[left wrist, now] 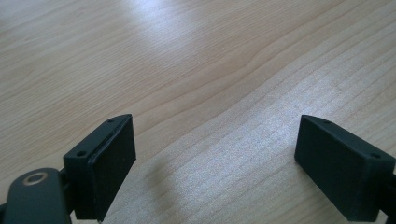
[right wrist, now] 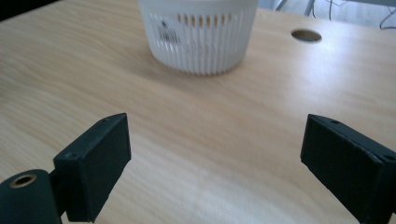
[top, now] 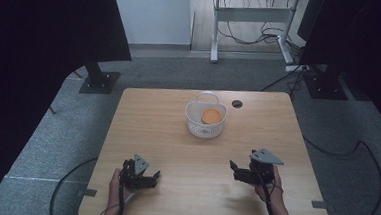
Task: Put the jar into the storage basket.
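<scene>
A white slatted basket (top: 197, 123) with a handle stands at the table's far middle, and an orange round object (top: 211, 116) lies inside it. My left gripper (top: 153, 178) rests low near the front left of the table, open, with bare wood between its jaws (left wrist: 215, 158). My right gripper (top: 234, 170) is held at the front right, open and empty, and faces the basket (right wrist: 198, 35), which stands well ahead of its jaws (right wrist: 215, 163).
The wooden table (top: 166, 136) has a round cable hole (top: 237, 104) just right of the basket, seen also in the right gripper view (right wrist: 306, 35). Black stands and a desk frame with cables stand on the grey floor beyond.
</scene>
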`<action>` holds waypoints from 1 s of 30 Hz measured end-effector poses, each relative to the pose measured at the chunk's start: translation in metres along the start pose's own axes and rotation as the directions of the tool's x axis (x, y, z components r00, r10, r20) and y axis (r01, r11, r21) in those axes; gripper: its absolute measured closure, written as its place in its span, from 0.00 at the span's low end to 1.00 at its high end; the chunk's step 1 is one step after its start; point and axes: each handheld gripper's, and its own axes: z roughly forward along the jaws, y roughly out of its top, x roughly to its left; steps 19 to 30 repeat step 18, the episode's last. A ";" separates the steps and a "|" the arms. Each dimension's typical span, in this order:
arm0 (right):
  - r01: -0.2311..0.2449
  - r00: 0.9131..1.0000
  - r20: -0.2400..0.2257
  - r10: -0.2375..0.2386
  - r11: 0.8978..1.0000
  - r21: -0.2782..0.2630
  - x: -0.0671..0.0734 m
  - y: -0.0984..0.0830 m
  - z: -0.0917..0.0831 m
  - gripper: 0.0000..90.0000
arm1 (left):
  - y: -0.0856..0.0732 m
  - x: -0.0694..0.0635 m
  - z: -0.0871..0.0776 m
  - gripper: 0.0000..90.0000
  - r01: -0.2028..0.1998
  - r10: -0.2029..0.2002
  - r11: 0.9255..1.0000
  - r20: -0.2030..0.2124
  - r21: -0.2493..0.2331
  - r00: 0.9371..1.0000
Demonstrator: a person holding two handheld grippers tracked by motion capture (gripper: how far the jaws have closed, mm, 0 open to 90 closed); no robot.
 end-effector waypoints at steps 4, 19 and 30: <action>-0.022 1.000 -0.010 0.022 1.000 0.009 -0.005 -0.020 0.000 0.08 | 0.000 0.000 0.000 0.13 -0.001 0.001 1.000 0.000 -0.001 1.000; -0.123 0.992 -0.014 0.123 0.992 0.013 -0.021 -0.033 -0.006 0.06 | 0.000 0.000 0.000 0.13 0.000 0.000 1.000 0.001 0.001 1.000; -0.123 0.992 -0.014 0.123 0.992 0.013 -0.021 -0.033 -0.006 0.06 | 0.000 0.000 0.000 0.13 0.000 0.000 1.000 0.001 0.001 1.000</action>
